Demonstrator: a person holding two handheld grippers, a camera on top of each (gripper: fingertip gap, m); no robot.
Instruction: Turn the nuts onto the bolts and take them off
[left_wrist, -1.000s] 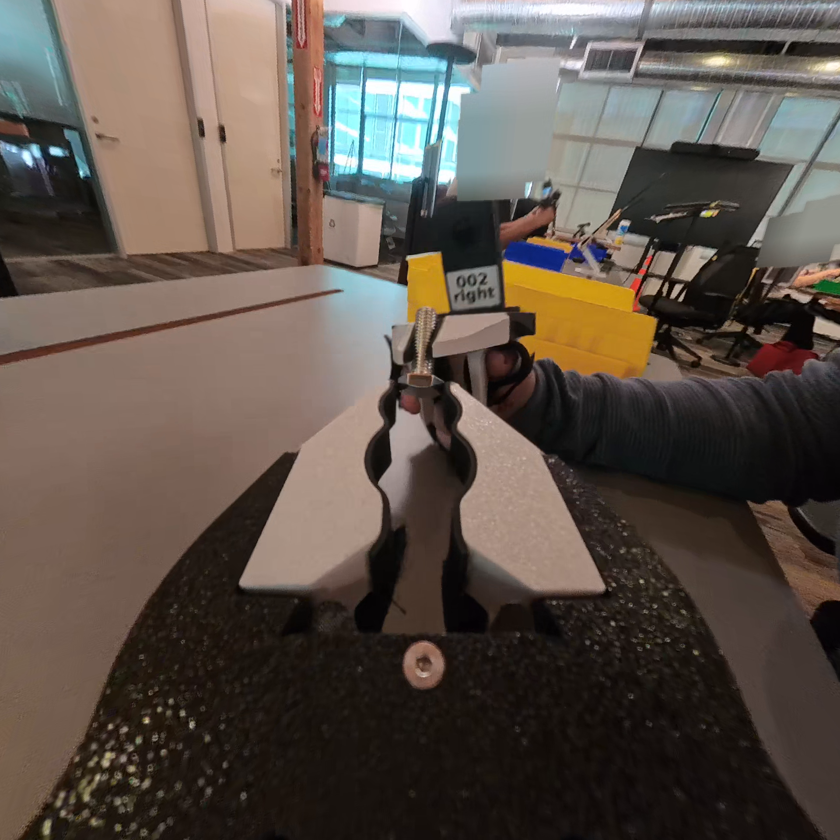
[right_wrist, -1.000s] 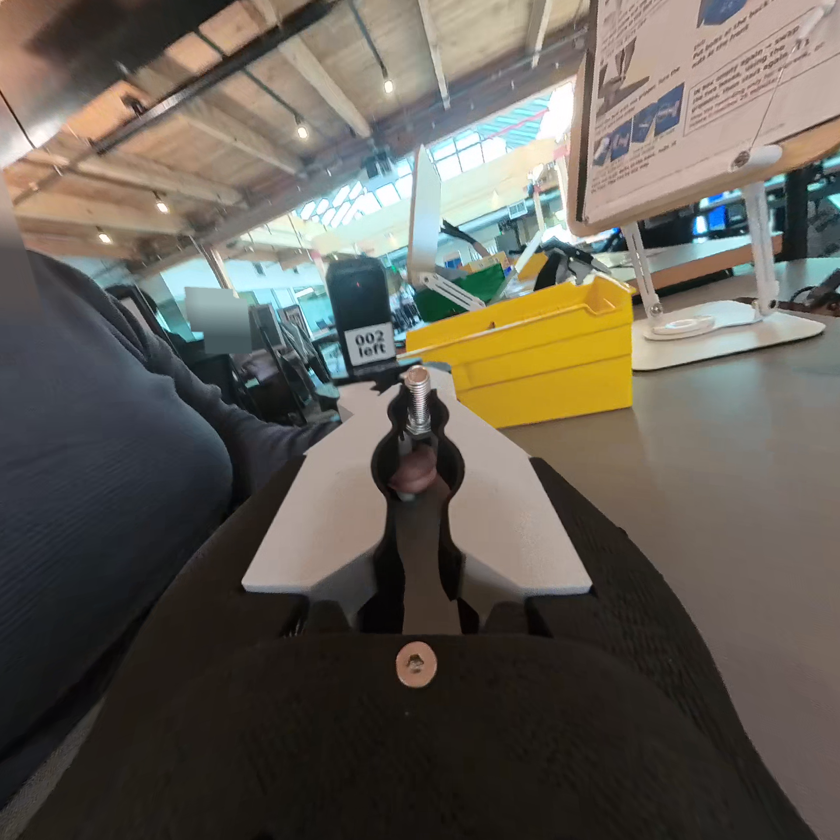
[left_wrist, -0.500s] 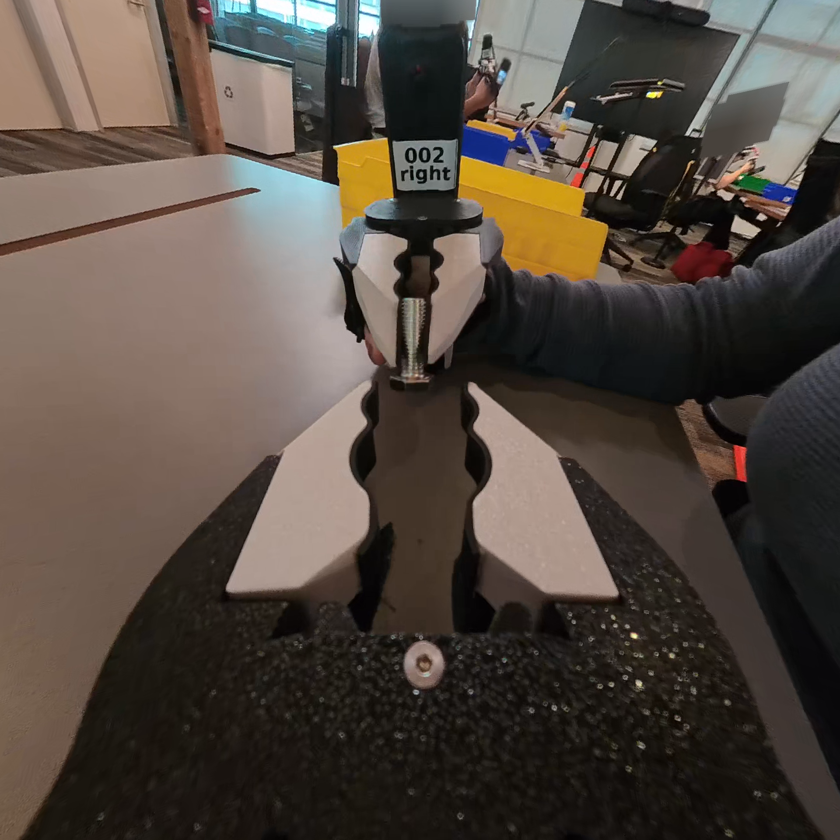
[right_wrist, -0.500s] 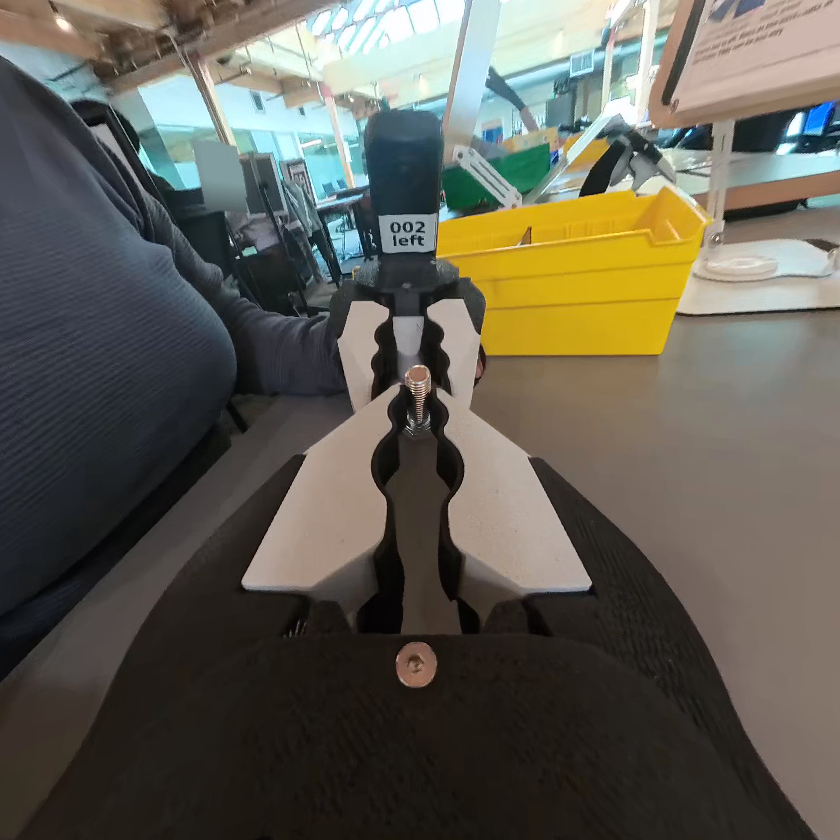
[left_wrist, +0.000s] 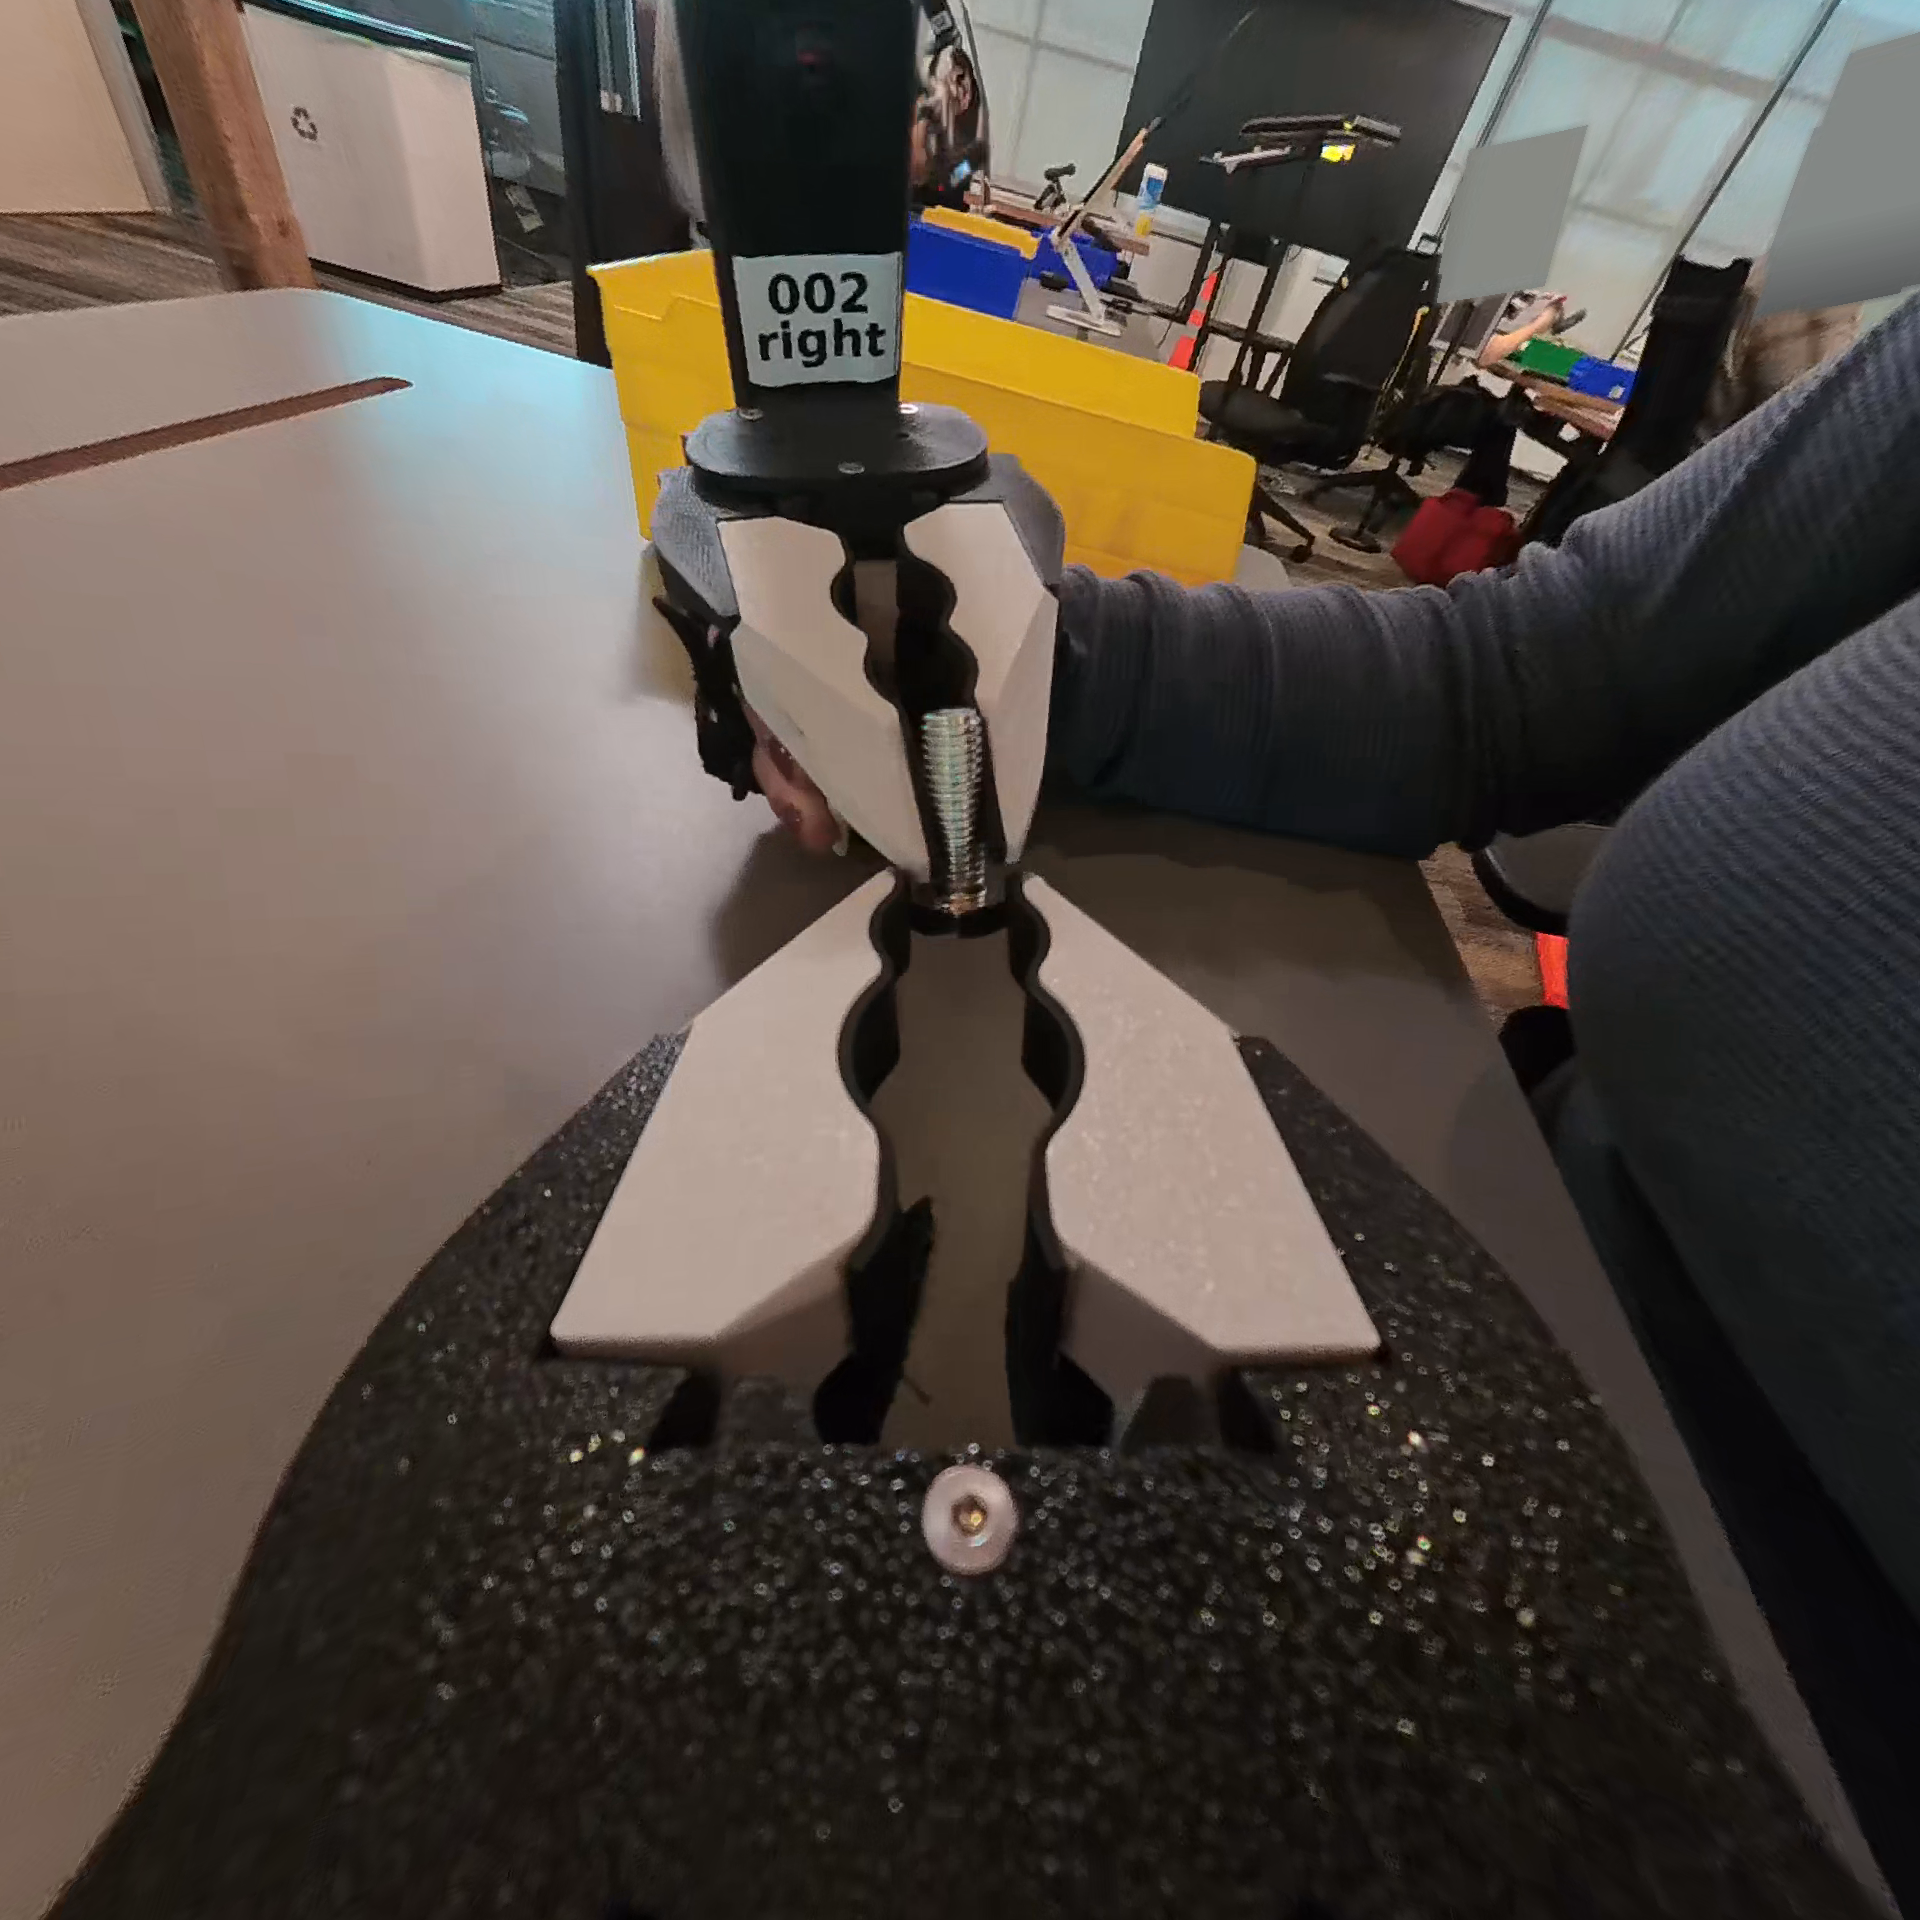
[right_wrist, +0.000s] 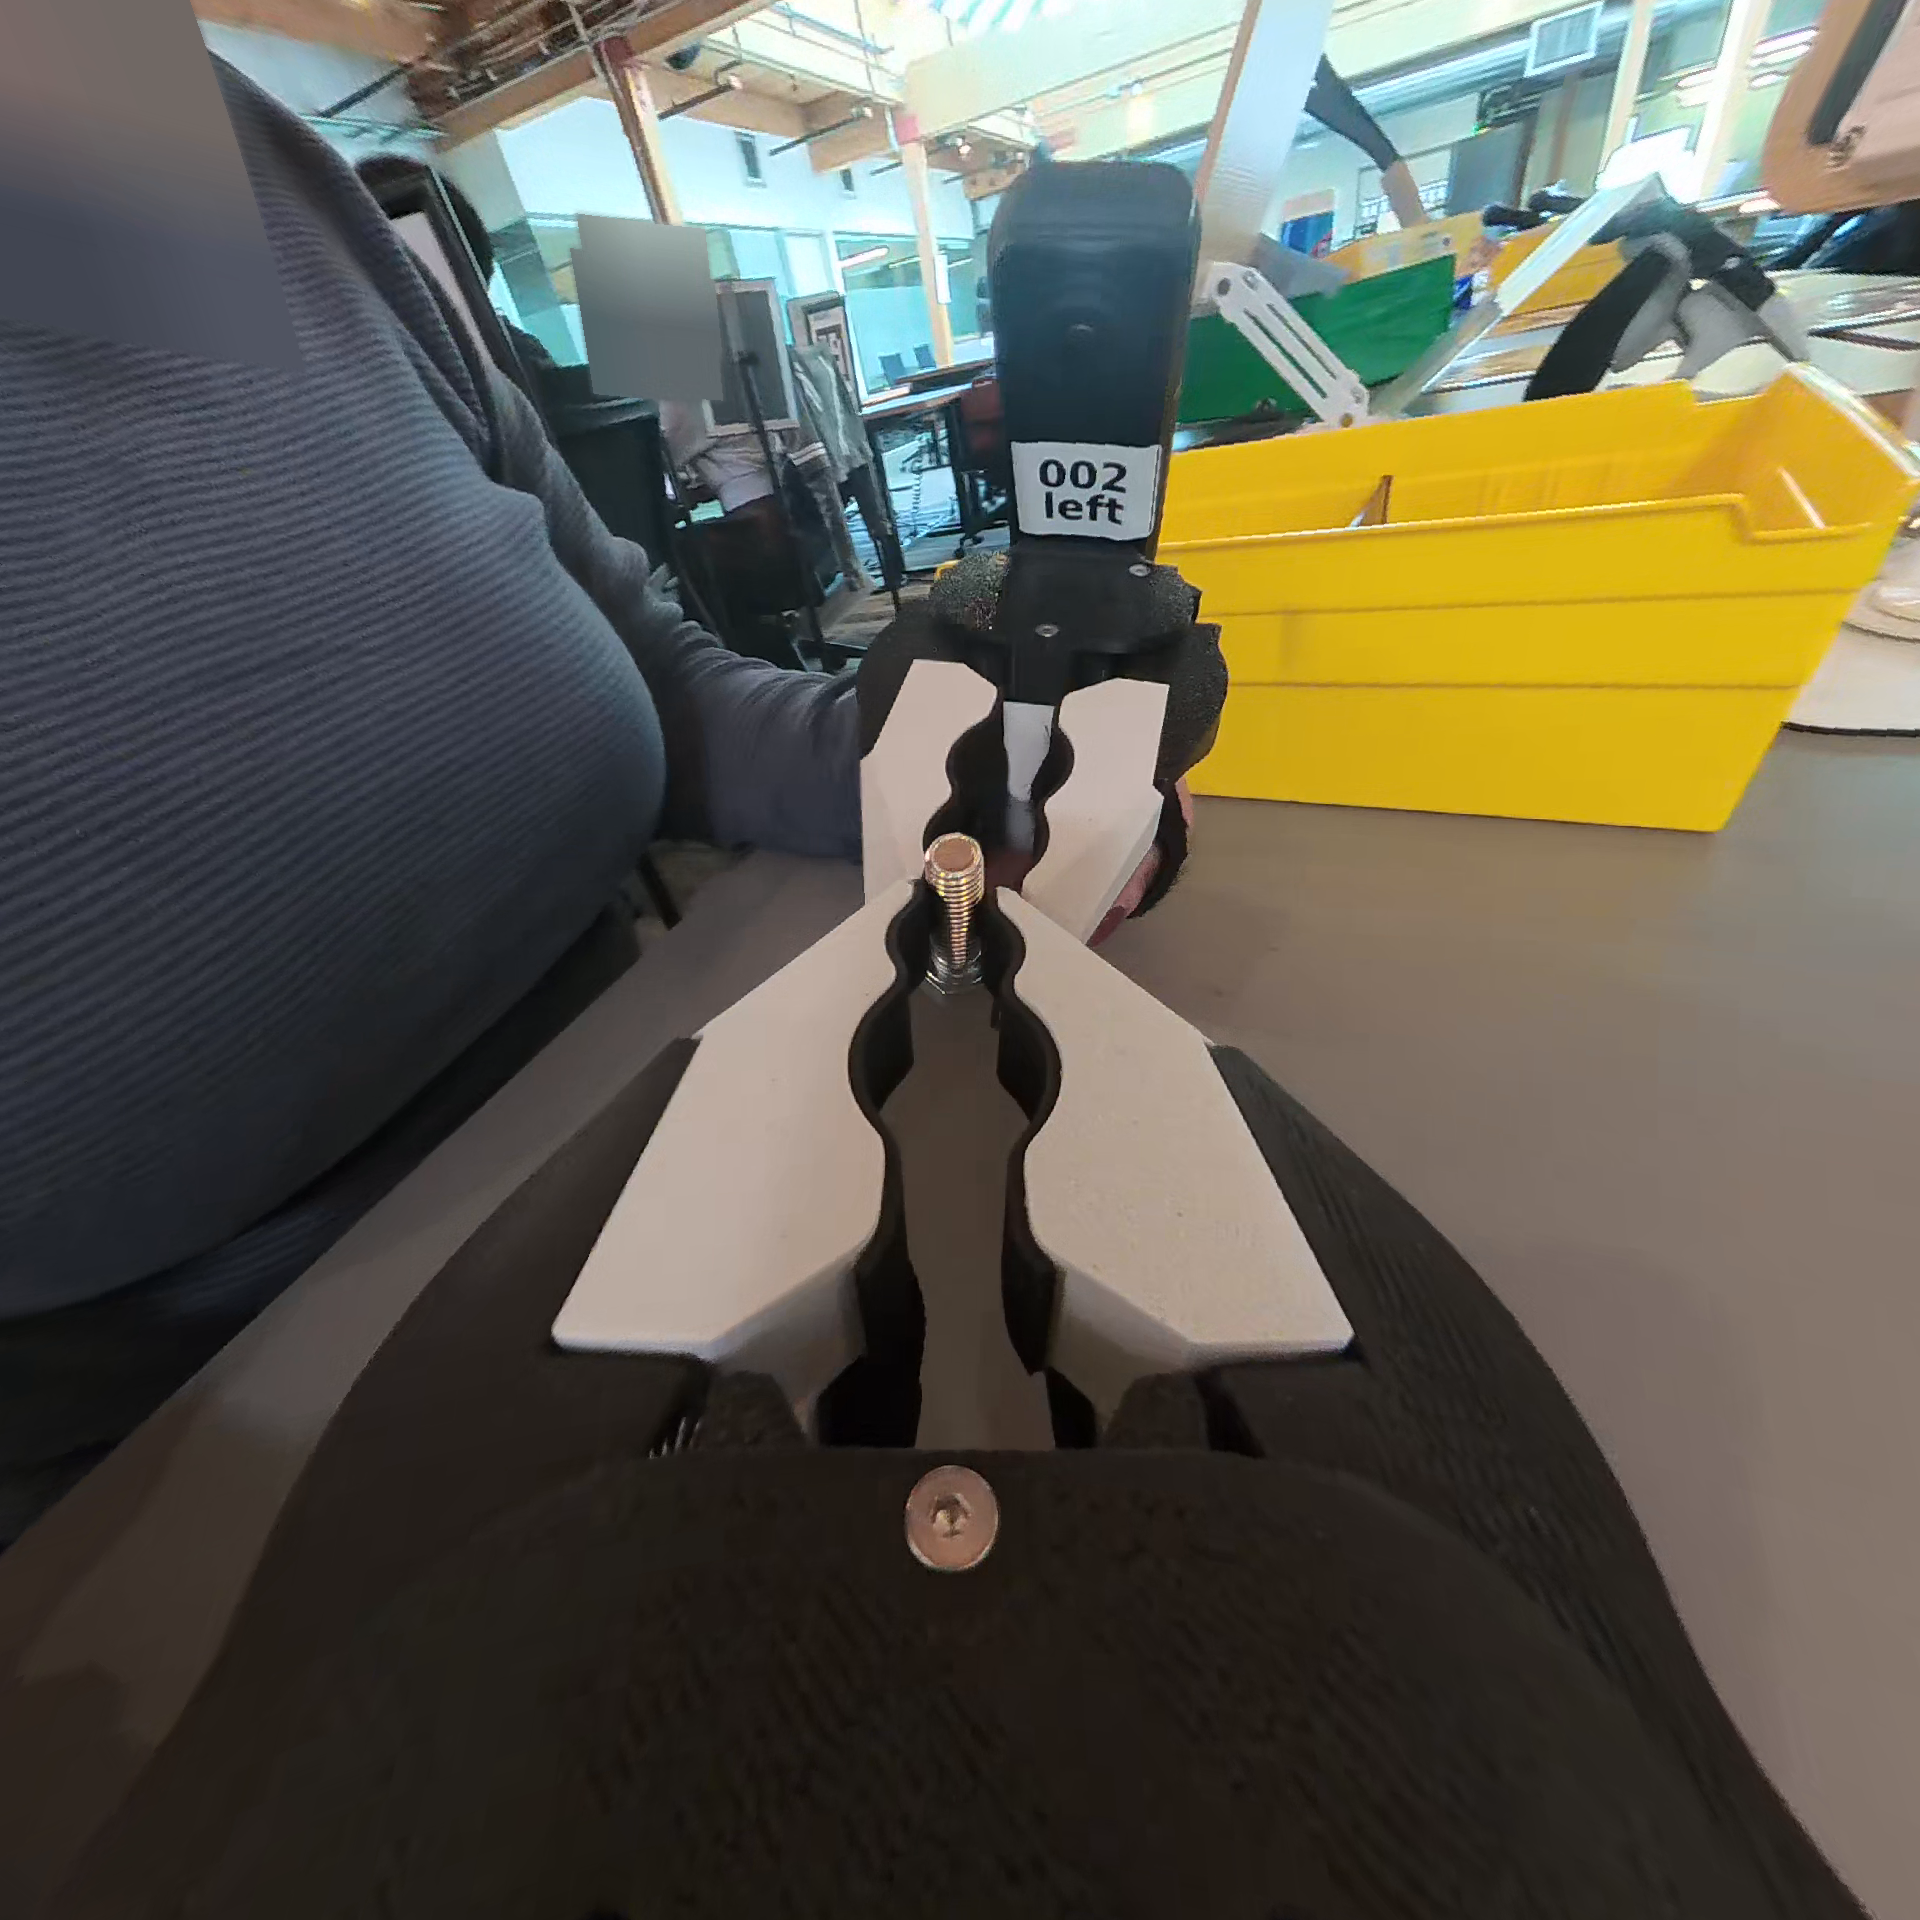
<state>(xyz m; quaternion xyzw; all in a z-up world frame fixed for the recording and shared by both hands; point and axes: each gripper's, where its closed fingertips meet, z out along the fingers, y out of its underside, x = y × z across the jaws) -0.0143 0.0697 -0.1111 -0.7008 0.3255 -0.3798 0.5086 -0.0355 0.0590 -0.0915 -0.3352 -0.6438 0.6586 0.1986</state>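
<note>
Closer now, the open left gripper (left_wrist: 961, 902) meets the right gripper's (right_wrist: 954, 940) clamped threaded bolt (right_wrist: 954, 914).

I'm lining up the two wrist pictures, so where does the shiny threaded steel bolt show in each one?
Left wrist view: the shiny threaded steel bolt stands just above centre, pinched in the far right gripper.
Right wrist view: the bolt stands upright at centre, between that view's own fingertips, a nut low on its thread.
Shared landmark: the yellow plastic bin on the table behind.
</note>
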